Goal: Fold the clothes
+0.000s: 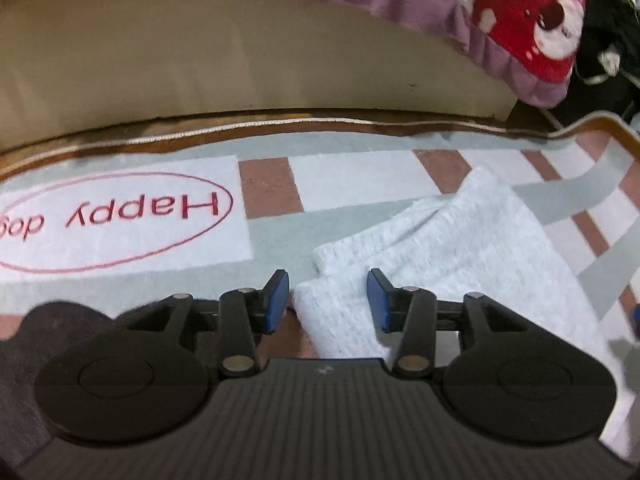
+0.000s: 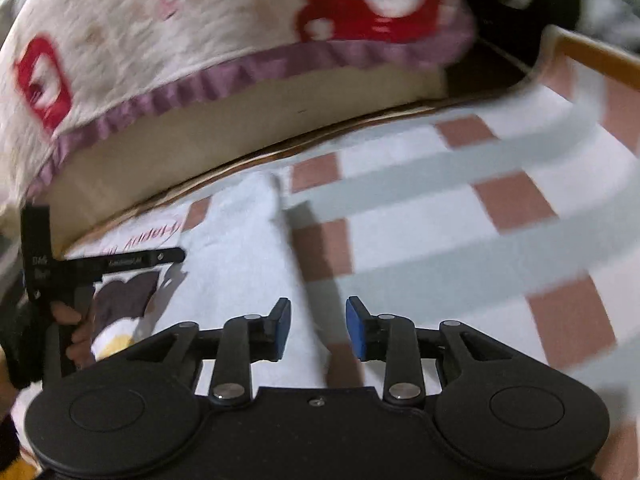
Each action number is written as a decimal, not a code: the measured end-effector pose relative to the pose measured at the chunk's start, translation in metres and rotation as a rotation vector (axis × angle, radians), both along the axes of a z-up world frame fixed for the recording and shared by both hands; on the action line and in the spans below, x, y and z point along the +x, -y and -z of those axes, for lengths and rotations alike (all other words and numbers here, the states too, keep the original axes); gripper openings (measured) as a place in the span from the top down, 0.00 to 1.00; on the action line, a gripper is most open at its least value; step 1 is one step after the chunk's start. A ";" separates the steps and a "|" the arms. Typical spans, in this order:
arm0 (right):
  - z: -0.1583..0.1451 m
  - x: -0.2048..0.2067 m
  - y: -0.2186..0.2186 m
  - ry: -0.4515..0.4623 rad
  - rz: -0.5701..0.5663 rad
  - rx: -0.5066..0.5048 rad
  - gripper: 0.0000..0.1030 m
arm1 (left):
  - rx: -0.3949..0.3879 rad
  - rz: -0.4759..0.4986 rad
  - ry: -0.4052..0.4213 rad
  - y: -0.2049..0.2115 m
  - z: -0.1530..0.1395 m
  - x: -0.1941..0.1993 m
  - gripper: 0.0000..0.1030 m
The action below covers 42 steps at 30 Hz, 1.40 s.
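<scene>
Left wrist view: the left gripper point(image 1: 328, 300) is seen with its blue pads spread apart; nothing is pinched. A folded white textured cloth point(image 1: 448, 248) lies on the checked mat of pale green, white and brick-red squares point(image 1: 348, 184), and its near-left corner reaches into the gap between the pads without being pressed by either. A white panel with a red oval and the inverted words "Happy dog" point(image 1: 120, 216) is read clearly only here, to the left of the cloth. Behind the mat's brown edge a beige mattress side point(image 1: 200, 60) is seen, overhung by a cream blanket with purple frill and red bear print point(image 1: 536, 28).

Right wrist view, blurred: the right gripper point(image 2: 318, 328) is likewise seen with pads spread, empty. The white cloth point(image 2: 240, 248) lies left of centre, its right edge running down toward the gap between the pads. Shown only here: the left gripper's black handle point(image 2: 40, 256) at the far left edge, gripped by a person's hand point(image 2: 70, 332), and a dark brown, white and yellow printed patch point(image 2: 124, 304) beside it, too unclear to identify. The lettering is only partly legible.
</scene>
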State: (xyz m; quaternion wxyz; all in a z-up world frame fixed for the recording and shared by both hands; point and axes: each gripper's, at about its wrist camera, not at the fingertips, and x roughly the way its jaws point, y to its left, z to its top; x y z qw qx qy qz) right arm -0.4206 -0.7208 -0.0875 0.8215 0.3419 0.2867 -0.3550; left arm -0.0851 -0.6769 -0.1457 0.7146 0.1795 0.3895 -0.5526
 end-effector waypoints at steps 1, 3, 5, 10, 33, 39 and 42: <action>0.003 0.008 0.006 0.002 -0.021 0.012 0.52 | -0.002 -0.004 -0.007 -0.001 0.000 0.001 0.58; 0.011 0.025 0.020 0.016 -0.047 0.040 0.50 | -0.008 -0.006 -0.008 -0.003 0.002 0.002 0.58; 0.024 0.040 0.036 0.032 -0.055 0.075 0.49 | -0.014 0.000 0.010 -0.006 0.002 0.001 0.57; 0.052 0.061 0.074 0.081 -0.060 0.121 0.82 | -0.055 -0.101 -0.077 -0.023 -0.005 0.022 0.58; 0.048 -0.060 -0.056 0.226 0.302 0.457 0.41 | -0.127 -0.068 -0.613 -0.019 0.040 0.018 0.22; 0.075 -0.047 -0.055 0.257 0.281 0.377 0.40 | -0.101 -0.023 -0.401 -0.010 0.031 0.000 0.66; 0.077 -0.031 -0.057 0.267 0.216 0.278 0.62 | -0.119 0.006 -0.349 -0.017 0.018 -0.004 0.78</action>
